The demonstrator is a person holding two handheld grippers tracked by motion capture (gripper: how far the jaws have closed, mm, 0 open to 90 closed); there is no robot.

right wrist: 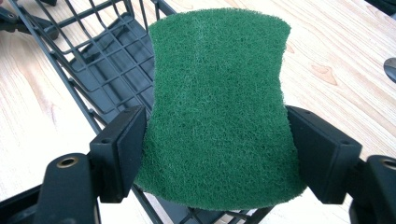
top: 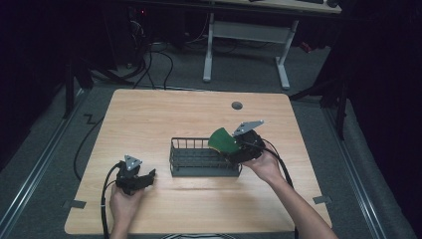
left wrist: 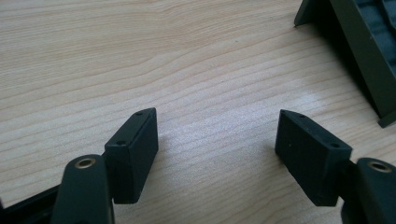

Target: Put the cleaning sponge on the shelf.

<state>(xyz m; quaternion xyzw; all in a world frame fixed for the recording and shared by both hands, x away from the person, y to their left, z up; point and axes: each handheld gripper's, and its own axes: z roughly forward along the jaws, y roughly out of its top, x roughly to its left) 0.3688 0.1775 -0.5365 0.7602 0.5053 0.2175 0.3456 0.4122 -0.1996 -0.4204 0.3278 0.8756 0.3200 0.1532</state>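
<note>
Green sponge (right wrist: 219, 107) is clamped at its two side edges by the right hand-held gripper (right wrist: 217, 149), held above the right end of the black wire basket (top: 199, 159), clear of the bench (top: 164, 114). Sponge is tilted, scrubbing face toward the gripper camera. Left hand-held gripper (left wrist: 217, 154) is rested low over bare bench left of the basket, jaws wide apart, nothing held between them.
</note>
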